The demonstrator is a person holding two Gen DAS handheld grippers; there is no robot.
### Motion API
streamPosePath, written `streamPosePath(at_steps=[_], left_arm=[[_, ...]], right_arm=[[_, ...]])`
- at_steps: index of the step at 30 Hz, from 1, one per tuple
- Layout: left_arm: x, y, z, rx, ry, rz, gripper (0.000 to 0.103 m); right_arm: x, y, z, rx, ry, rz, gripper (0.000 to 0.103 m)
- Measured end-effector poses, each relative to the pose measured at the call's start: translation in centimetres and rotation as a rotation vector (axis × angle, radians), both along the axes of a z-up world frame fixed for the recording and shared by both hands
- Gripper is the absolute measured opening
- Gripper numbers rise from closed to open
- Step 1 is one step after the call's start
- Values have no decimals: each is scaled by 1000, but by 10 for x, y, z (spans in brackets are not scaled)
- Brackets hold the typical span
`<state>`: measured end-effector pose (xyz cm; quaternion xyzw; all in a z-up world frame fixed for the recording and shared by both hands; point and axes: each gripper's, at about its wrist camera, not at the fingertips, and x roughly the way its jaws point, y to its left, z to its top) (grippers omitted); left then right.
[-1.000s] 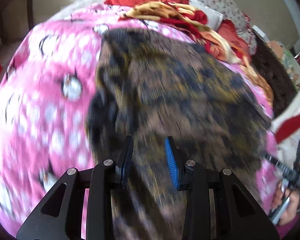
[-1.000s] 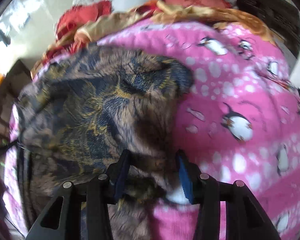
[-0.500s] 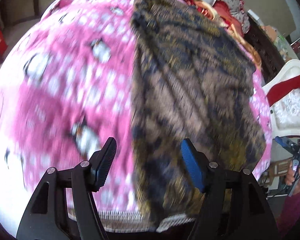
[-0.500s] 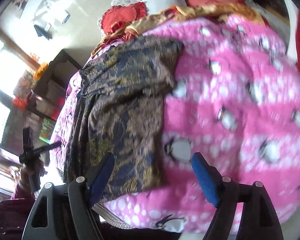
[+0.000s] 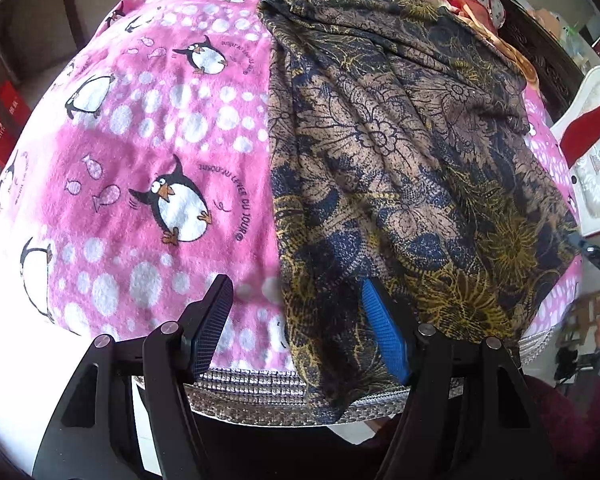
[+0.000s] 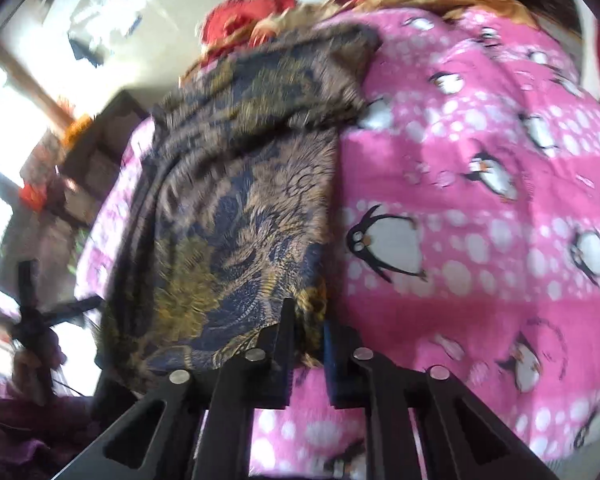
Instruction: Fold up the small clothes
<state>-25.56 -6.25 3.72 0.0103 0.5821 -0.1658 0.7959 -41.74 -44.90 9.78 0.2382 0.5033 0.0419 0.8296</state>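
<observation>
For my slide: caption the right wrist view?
Right hand-held gripper pinches brown-and-navy floral garment's corner on pink penguin-print blanket.

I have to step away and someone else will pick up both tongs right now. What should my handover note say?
Left tongs: open, over the near edge of the dark floral garment, holding nothing.
Right tongs: closed on the garment's near corner.
The garment lies lengthwise, folded into a long strip, on the pink penguin blanket.
Left: fold the strip across into a small bundle; the next move is probably a left grip on the other near corner.
</observation>
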Motion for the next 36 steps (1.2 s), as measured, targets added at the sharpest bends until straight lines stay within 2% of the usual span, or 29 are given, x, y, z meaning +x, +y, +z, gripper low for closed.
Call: streamPosePath(at_steps=[2, 7, 9, 10, 11, 12, 13, 17, 24, 28, 33, 35, 36], left_arm=[[-1, 0, -2, 3, 2, -1, 67], [-2, -1, -6, 4, 12, 3, 67], [-3, -3, -7, 9, 15, 2, 67], [-2, -5, -8, 11, 18, -1, 67], [-2, -6, -9, 15, 20, -5, 67], [-2, -7, -9, 21, 21, -9, 67], [-3, -9, -9, 25, 22, -13, 68], [-4, -9, -11, 16, 47, -10, 67], [-11, -11, -13, 9, 97, -25, 68], [-9, -15, -17, 5, 122, -33, 76], [-7, -24, -19, -13, 121, -49, 78], [-7, -27, -18, -3, 100, -46, 58], [-5, -25, -16, 10, 87, -32, 33]], right_arm=[[-9, -7, 10, 8, -18, -17, 2], [-26, -23, 8, -45, 26, -61, 2], [-30, -33, 5, 1, 3, -114, 11], [-31, -37, 5, 18, -8, -143, 34], [-30, -39, 6, 23, -13, -152, 65], [-29, -38, 6, 32, -32, -162, 73], [-28, -38, 7, 39, -45, -160, 75], [-11, -22, 0, 19, -28, -87, 75], [8, -15, -20, 61, -1, -56, 75], [14, -2, -22, 45, -2, 10, 75], [17, -1, -24, 55, -4, 8, 75], [17, -1, -25, 49, -15, 7, 75], [16, 0, -24, 37, -23, 4, 73]])
